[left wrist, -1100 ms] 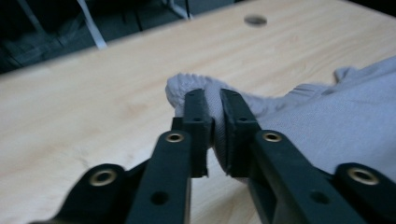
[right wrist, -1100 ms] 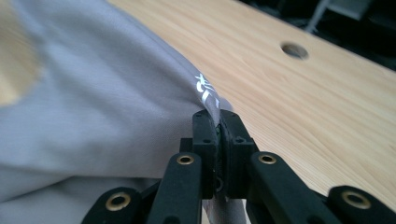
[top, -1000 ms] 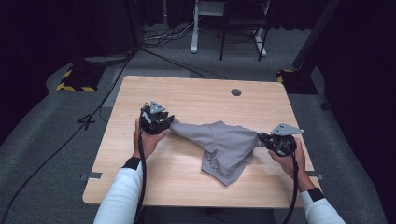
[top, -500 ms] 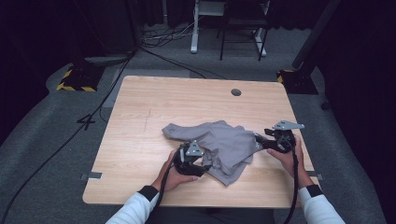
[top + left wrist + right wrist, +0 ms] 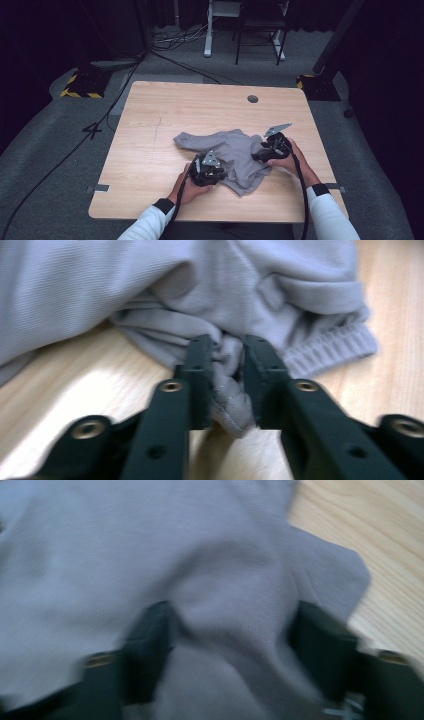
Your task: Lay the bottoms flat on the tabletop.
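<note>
Two tools work one grey garment (image 5: 235, 155) bunched mid-surface (image 5: 150, 150): left tool (image 5: 220, 172) at its seven o'clock edge, right tool (image 5: 257, 156) at three. Left tool view: jaws just closing, clamped on a hem fold (image 5: 227, 390). Right tool view: jaws apart, straddling cloth. Regrasping step; next, right should pinch.

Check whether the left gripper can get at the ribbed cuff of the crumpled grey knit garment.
Probably yes: the ribbed cuff lies bare on the wooden table beside the left gripper, but its jaws pinch a fold first.
</note>
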`<action>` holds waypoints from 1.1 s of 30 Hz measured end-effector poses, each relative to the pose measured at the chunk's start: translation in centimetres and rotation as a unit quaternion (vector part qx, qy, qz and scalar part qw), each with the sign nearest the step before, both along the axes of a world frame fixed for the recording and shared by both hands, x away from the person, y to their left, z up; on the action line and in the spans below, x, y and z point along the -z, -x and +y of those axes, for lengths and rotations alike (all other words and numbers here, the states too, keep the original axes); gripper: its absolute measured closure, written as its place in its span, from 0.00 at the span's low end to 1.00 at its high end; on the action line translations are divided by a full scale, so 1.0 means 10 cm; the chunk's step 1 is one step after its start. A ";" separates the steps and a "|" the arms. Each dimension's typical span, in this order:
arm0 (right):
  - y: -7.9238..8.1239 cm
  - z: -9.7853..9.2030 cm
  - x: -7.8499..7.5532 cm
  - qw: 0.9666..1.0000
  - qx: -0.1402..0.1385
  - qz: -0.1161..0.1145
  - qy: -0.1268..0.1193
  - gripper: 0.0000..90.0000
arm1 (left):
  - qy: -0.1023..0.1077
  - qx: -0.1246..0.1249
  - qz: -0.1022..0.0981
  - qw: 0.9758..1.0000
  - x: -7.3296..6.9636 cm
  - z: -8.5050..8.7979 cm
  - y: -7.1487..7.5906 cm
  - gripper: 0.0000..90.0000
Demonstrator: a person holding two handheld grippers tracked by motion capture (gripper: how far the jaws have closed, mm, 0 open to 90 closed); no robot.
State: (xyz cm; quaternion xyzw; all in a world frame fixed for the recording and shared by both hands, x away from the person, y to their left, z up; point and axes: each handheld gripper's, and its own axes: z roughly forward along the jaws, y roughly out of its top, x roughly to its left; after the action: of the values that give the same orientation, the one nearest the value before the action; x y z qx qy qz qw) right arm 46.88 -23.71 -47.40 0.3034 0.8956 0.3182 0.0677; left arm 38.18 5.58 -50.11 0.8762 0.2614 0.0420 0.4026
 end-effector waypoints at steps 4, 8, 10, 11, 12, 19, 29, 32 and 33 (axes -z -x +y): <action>0.06 0.03 -0.02 1.000 -0.013 -0.017 0.015 0.83 | -0.003 -0.008 0.002 1.000 -0.01 0.04 -0.02 0.88; 0.12 -0.05 -0.20 0.997 0.003 -0.071 0.000 0.95 | -0.018 -0.027 -0.008 0.999 -0.02 0.13 -0.08 0.89; 0.13 -0.06 -0.25 0.996 0.012 -0.084 -0.008 0.96 | -0.021 -0.040 -0.007 0.999 -0.03 0.20 -0.12 0.89; 0.15 -0.08 -0.30 0.995 0.022 -0.099 -0.012 0.96 | -0.024 -0.047 -0.008 0.999 -0.04 0.23 -0.13 0.89; 0.17 -0.08 -0.35 0.993 0.031 -0.113 -0.013 0.96 | -0.028 -0.049 -0.007 0.998 -0.05 0.27 -0.15 0.89; 0.49 0.04 -0.64 0.980 0.023 -0.196 -0.018 0.96 | -0.040 -0.097 -0.023 0.994 -0.22 0.65 -0.14 0.90; 1.18 0.56 -0.45 0.979 -0.137 -0.151 -0.024 0.93 | -0.050 -0.093 0.002 0.994 -0.18 1.04 0.13 0.90; 1.30 0.70 -0.33 0.978 -0.167 -0.125 -0.016 0.87 | -0.050 -0.088 0.007 0.995 -0.16 1.04 0.22 0.90; 1.39 0.79 -0.23 0.977 -0.185 -0.099 -0.016 0.82 | -0.050 -0.082 0.011 0.995 -0.15 1.04 0.27 0.90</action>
State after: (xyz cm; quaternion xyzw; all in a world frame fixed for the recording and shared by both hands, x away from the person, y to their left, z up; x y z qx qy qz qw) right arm 32.97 -15.79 -45.12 0.0999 0.9198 0.3684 0.0912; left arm 35.46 15.94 -48.57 0.8710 0.3345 0.0786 0.3510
